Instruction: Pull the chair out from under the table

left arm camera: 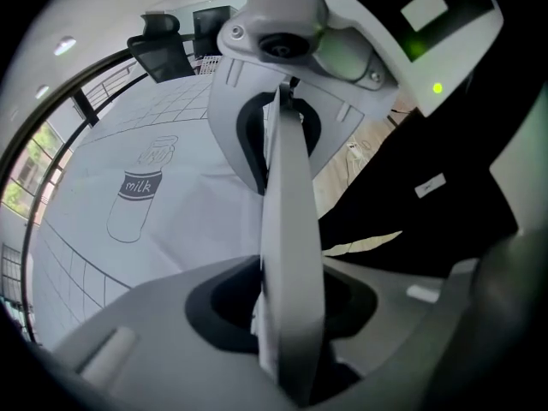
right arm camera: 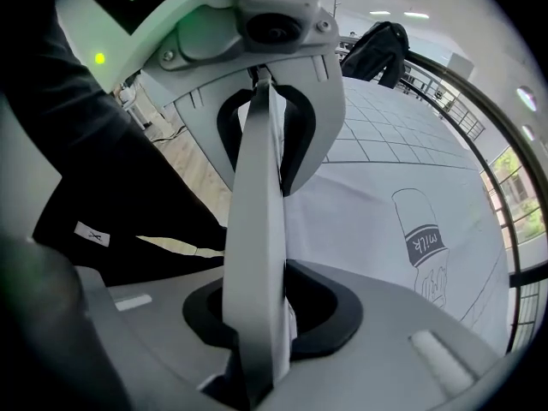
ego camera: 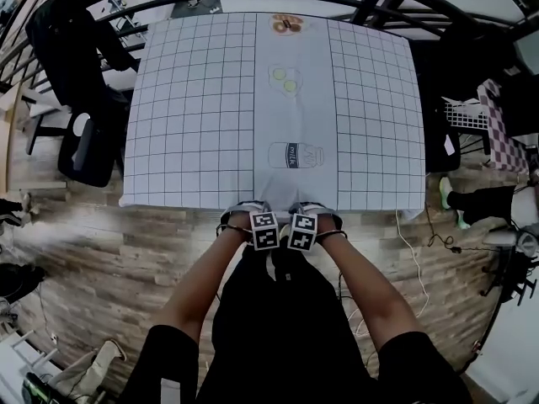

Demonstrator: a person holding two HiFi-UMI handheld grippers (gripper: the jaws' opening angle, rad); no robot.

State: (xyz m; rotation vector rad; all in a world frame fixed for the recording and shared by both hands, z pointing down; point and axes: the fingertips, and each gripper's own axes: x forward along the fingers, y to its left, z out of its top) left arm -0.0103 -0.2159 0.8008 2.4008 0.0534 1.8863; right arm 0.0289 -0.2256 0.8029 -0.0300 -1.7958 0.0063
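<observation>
Head view shows one square table [ego camera: 194,99] under a white grid-patterned cloth. At its near edge, left gripper [ego camera: 253,219] and right gripper [ego camera: 312,219] each straddle the thin top rail of one pale grey chair [left arm camera: 287,229], jaws apart, dark gaps either side.

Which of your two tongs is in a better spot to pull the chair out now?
Neither wins, it's a tie. The left tongs and the right tongs sit side by side at the table's near edge, each straddling the chair's pale top rail. Pulling with both together looks best.
</observation>
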